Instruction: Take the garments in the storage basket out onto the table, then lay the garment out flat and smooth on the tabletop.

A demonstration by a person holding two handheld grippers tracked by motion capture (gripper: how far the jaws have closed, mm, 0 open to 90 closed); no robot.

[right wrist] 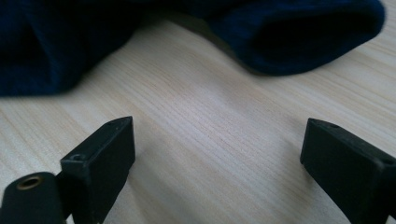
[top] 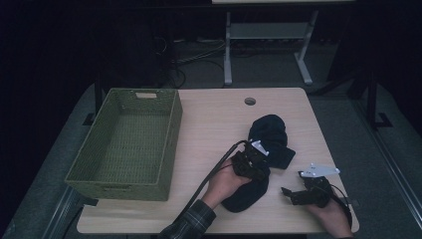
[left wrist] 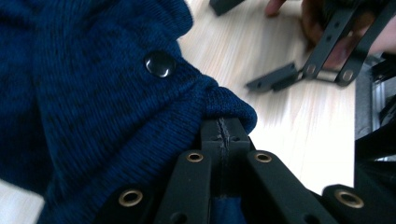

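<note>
— How many things are on the table [top: 209, 124]?

— One dark blue knitted garment [top: 268, 137], one green woven basket [top: 127, 144], and two hand-held grippers. The basket stands at the table's left side, well apart from the garment.

— Just the one garment?

— One, as far as I can tell. It lies crumpled right of the table's middle, running from a rounded bundle farther from the person down toward the near edge. In the left gripper view it is a ribbed, deep blue knit with one shiny black snap button [left wrist: 159, 63] on it.

— And the left gripper [top: 252, 164]?

— It sits over the garment's middle, jaws clamped together on a fold of the knit's edge; the cloth bunches right at the tips.

— The right gripper [top: 293, 195]?

— It rests near the table's near right corner, beside the garment without touching it. Its jaws stand wide apart over bare wood, nothing between them.
</note>
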